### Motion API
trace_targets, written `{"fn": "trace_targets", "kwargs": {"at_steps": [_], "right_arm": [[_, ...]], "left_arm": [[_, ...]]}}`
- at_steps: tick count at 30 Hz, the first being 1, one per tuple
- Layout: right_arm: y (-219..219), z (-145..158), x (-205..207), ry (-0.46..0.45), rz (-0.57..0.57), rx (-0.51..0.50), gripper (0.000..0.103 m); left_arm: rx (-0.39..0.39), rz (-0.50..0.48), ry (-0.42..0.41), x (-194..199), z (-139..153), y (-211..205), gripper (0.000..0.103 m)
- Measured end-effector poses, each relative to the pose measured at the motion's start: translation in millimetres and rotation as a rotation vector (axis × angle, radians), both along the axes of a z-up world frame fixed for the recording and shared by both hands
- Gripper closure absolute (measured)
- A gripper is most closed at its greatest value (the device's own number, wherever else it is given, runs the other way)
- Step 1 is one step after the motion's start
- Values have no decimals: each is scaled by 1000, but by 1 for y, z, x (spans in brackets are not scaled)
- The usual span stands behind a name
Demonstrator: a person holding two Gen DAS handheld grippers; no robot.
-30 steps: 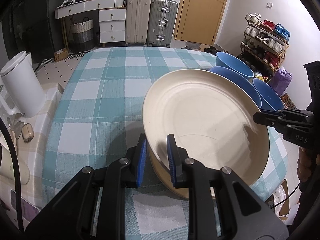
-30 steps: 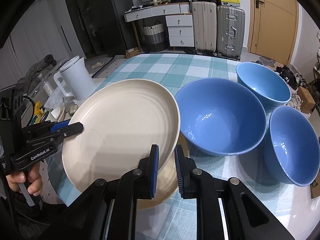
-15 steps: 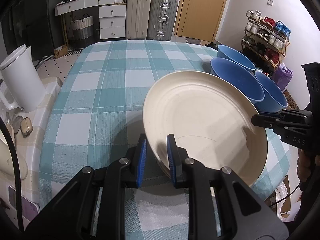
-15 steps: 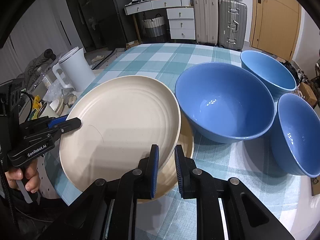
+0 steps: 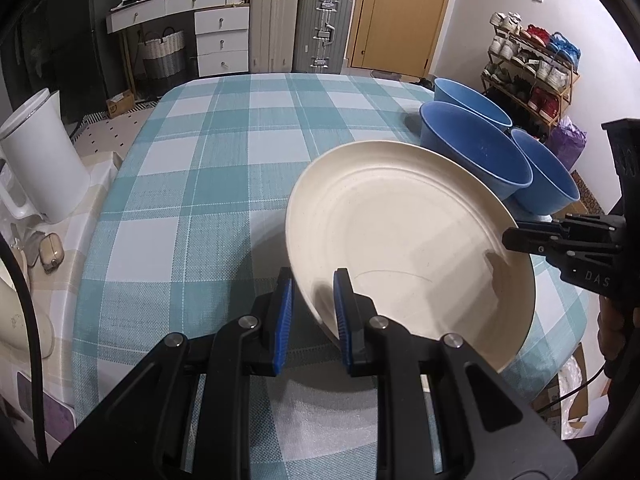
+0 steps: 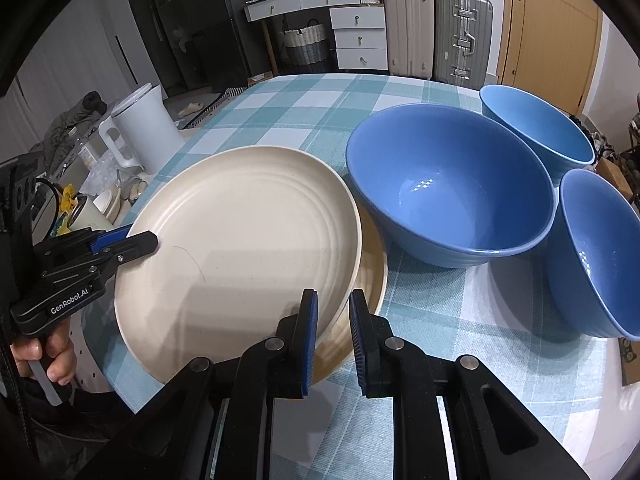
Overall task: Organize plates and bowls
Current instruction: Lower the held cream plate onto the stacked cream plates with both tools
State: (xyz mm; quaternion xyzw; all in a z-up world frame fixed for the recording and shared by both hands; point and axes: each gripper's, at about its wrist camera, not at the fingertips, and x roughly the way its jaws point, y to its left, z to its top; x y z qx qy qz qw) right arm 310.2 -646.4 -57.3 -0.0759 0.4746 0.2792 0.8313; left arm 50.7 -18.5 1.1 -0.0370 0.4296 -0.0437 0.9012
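A cream plate (image 5: 400, 248) (image 6: 240, 248) hangs level just above a second, tan plate (image 6: 370, 280) that lies on the checked tablecloth. My left gripper (image 5: 314, 280) (image 6: 140, 240) is shut on the upper plate's left rim. On the opposite rim my right gripper (image 6: 332, 300) (image 5: 516, 236) is shut too. Only a sliver of the lower plate shows; the upper one hides the rest. Three blue bowls stand to the right: a big one (image 6: 448, 188) (image 5: 472, 140), one behind it (image 6: 536, 128) and one at the right (image 6: 596, 252).
A white kettle (image 5: 36, 160) (image 6: 144, 128) stands on a side surface left of the table, among small clutter (image 6: 100, 204). The tablecloth (image 5: 224, 168) stretches bare behind the plates. The big bowl's wall is close to the upper plate's rim.
Both grippers have sunk with the cream plate between them, and the gap to the lower plate has shrunk. The grips have not changed.
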Motion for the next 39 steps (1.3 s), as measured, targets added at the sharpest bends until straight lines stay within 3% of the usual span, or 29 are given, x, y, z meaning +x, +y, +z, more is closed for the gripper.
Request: {"fn": "trace_targets", "kwargs": {"at_steps": [21,39], "right_arm": [[2,-12,2,-6,-28,-48,86],[7,-22,2,-9,-36,-77,86]], "left_arm": [[96,-19,15,9,-25,-21,86],[130,-23,17,12,-33,-25,86]]}}
